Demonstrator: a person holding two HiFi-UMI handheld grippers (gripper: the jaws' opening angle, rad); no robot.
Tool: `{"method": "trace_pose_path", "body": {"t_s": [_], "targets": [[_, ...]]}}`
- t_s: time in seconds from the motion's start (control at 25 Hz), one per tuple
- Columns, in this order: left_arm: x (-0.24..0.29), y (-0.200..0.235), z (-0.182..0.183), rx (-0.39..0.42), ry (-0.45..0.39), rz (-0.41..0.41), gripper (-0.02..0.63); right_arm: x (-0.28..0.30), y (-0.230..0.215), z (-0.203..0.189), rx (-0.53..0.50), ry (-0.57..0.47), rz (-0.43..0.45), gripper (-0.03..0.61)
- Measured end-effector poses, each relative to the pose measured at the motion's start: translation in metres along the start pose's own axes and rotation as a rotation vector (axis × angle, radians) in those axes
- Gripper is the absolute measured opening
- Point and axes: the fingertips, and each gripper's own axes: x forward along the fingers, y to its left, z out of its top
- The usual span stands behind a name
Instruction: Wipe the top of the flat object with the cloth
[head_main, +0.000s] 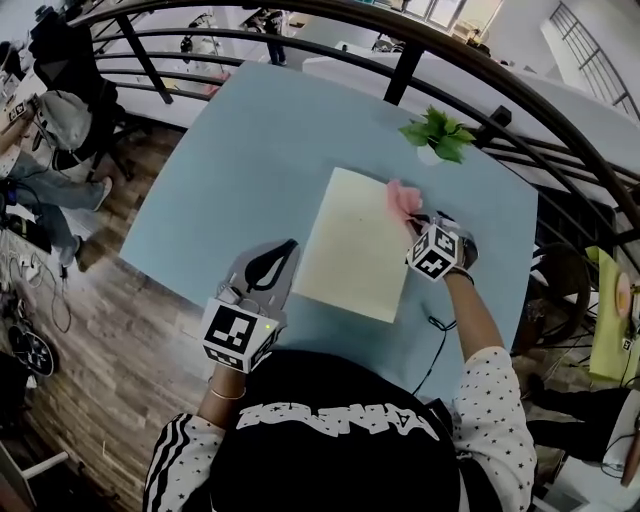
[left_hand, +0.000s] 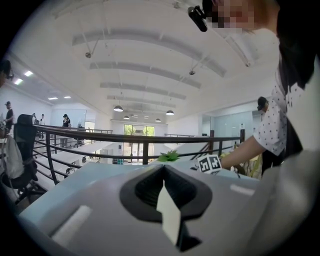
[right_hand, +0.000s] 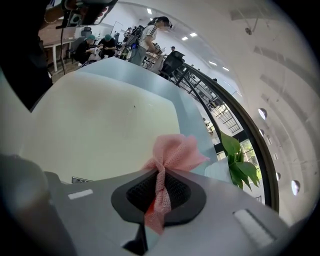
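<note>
A light blue table (head_main: 240, 150) fills the middle of the head view, with a black railing (head_main: 400, 75) curving beyond its far side. On the table lies the flat object (head_main: 350, 245), a pale yellow-green rectangular sheet. Its long axis runs away from the person, and its far end leans slightly to the right.

The right forearm reaches forward from a dotted sleeve (head_main: 490, 400) along the sheet's right side. It carries the right gripper (head_main: 420, 222) to the sheet's right edge, near the far right corner, with the jaws pointing away and a little left. The left gripper (head_main: 285, 250) is held close to the body, just left of the sheet's near left corner, and points away across the table. The wrist behind it comes out of a striped sleeve (head_main: 175, 455).

In its own view the left gripper (left_hand: 167, 200) has its jaws drawn together with nothing between them. The right gripper (right_hand: 159, 200) is clamped on the pink cloth (right_hand: 172, 152). The cloth is pinched into a narrow twist between the jaws and fans out ahead of them. The cloth (head_main: 403, 200) sits over the sheet's right edge, partly above the sheet and partly above the table. Whether it presses on the surface cannot be told.

A small green plant (head_main: 438, 132) stands on the table beyond that far right corner.
</note>
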Motion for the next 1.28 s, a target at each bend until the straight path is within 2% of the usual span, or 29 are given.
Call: {"method": "trace_pose_path", "body": {"t_s": [0.8, 1.28], "targets": [[-0.003, -0.008, 0.012, 0.007, -0.024, -0.103, 0.000, -0.032, 0.052, 0.017, -0.034, 0.005, 0.026, 0.005], [0.005, -0.019, 0.012, 0.013, -0.021, -0.198, 0.000, -0.055, 0.090, 0.024, -0.046, 0.000, 0.032, 0.005]]}}
